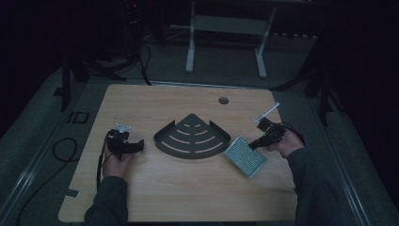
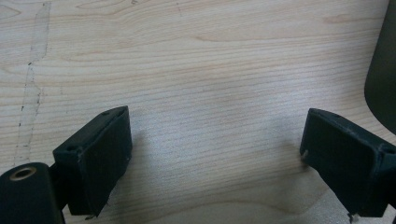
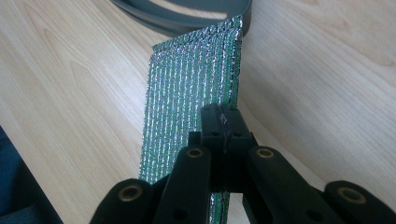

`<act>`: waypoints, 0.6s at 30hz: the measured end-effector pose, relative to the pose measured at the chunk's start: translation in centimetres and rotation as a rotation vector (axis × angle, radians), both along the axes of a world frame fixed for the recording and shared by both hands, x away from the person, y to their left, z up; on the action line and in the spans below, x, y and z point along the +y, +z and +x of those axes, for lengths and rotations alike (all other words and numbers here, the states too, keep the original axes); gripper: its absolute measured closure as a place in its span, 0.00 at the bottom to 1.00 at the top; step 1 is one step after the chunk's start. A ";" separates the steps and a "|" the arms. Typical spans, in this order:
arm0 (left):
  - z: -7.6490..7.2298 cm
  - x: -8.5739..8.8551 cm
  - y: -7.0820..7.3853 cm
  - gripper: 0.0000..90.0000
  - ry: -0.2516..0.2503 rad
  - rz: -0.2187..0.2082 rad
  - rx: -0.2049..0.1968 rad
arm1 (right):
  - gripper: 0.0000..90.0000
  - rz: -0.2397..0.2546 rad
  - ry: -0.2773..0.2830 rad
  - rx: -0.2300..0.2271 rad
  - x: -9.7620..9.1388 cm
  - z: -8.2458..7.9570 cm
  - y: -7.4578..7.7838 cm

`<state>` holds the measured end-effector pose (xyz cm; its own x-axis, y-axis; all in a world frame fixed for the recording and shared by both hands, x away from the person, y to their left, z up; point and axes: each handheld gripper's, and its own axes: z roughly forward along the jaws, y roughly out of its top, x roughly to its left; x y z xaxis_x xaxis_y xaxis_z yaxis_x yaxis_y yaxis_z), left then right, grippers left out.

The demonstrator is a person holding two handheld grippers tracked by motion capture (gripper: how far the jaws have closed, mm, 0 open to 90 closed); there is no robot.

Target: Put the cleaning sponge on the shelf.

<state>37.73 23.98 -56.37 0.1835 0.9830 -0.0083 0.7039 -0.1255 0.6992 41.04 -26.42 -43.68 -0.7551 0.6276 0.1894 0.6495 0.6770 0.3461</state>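
- The person's sleeves [image 1: 110,200] come in over the near edge of the light wooden table [image 1: 188,193], one at each side.
- The left gripper [image 1: 134,147] sits in the left hand [image 1: 115,162] at the table's left side, pointing toward the middle. In the left gripper view its jaws stand wide apart with bare wood grain between them, gripping nothing; the dark rim of the shelf shows at the right edge of that view.
- The right gripper [image 1: 254,144] is in the right hand [image 1: 284,143] at the table's right side. In the right gripper view its jaws are pressed together on the near edge of a glittery silver-green scouring pad [image 3: 191,88].
- In the high view the pad [image 1: 245,156] lies near the right hand, just right of the shelf, its far corner close to the shelf's rim.
- A dark, fan-shaped slotted corner shelf [image 1: 192,137] rests at the table's centre, between the two grippers.
- Farther back, a round cable hole [image 1: 223,100] sits near the table's far edge.
- Beyond the table, a white frame [image 1: 226,37] stands on the dim floor.
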 end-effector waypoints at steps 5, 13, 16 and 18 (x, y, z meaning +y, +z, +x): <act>0.0 0.0 0.0 0.11 0.000 0.000 0.000 | 1.00 0.001 0.004 -0.008 0.3 0.2 0.5; 0.0 0.0 0.0 0.11 0.000 -0.002 -0.001 | 1.00 0.004 0.008 -0.021 0.8 0.6 1.3; 0.0 0.0 0.0 0.11 0.000 0.000 -0.002 | 1.00 0.012 0.008 -0.024 0.9 0.7 1.6; 0.0 0.0 0.0 0.11 0.000 -0.001 -0.002 | 1.00 0.013 0.008 -0.027 1.0 0.8 1.8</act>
